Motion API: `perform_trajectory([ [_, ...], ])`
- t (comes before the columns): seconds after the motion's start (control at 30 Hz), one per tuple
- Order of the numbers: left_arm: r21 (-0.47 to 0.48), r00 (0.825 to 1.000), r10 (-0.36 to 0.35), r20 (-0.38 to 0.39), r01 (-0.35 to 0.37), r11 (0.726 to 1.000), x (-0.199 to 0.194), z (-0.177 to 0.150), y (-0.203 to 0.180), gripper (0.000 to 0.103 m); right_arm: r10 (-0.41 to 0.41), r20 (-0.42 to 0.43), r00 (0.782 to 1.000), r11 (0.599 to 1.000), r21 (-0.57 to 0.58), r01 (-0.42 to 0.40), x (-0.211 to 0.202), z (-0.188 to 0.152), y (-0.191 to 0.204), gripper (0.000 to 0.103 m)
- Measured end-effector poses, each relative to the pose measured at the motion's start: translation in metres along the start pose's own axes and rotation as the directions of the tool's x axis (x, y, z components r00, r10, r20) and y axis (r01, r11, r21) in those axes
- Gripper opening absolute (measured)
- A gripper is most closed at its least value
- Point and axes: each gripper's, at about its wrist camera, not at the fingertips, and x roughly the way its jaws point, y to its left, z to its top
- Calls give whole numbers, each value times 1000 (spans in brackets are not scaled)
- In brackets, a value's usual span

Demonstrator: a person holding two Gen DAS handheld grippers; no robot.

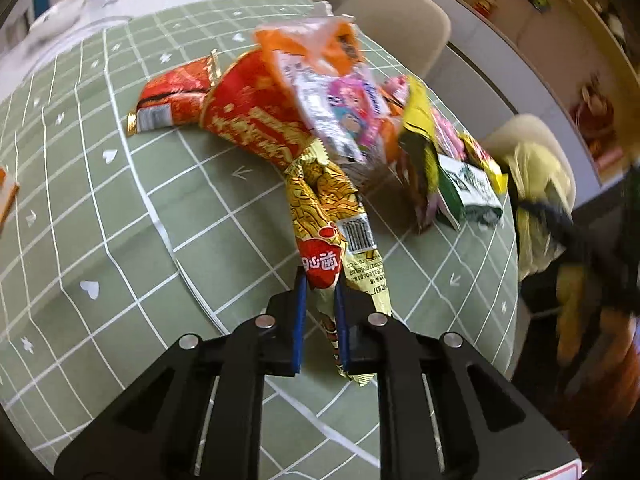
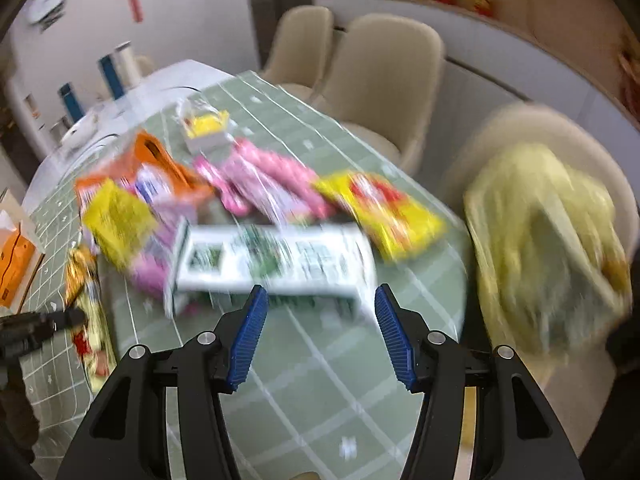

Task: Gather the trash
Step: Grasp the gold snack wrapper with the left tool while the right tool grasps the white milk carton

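gold crinkled foil snack wrapper [image 1: 320, 216] lies at the near edge of the trash heap on the green gridded counter [image 1: 100, 216], pinched tight in the left claw [image 1: 321, 300] for removal, while the right claw [image 2: 320, 332] gapes empty near a white-and-green carton [image 2: 272, 260].

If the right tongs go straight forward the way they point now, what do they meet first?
Most likely the white and green box, lying flat on the green checked tablecloth just beyond the open right tongs. The view is blurred, so the depth is uncertain; they might touch the cloth just before it.
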Motion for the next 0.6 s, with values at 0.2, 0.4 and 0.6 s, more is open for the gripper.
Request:
perform_trajectory([
  [0.2, 20, 1000, 8, -18, -8, 1000, 3, 5, -6, 12, 201, -136, 970, 977, 103, -188, 69, 38, -28, 52],
  [0.4, -18, 1000, 15, -8, -15, 1000, 4, 4, 3, 12, 258, -171, 951, 952, 212, -221, 44, -13, -33, 52],
  [0.6, -19, 1000, 24, 0, -24, 1000, 9, 6, 5, 12, 310, -174, 935, 948, 128, -291, 0, -52, -7, 52],
])
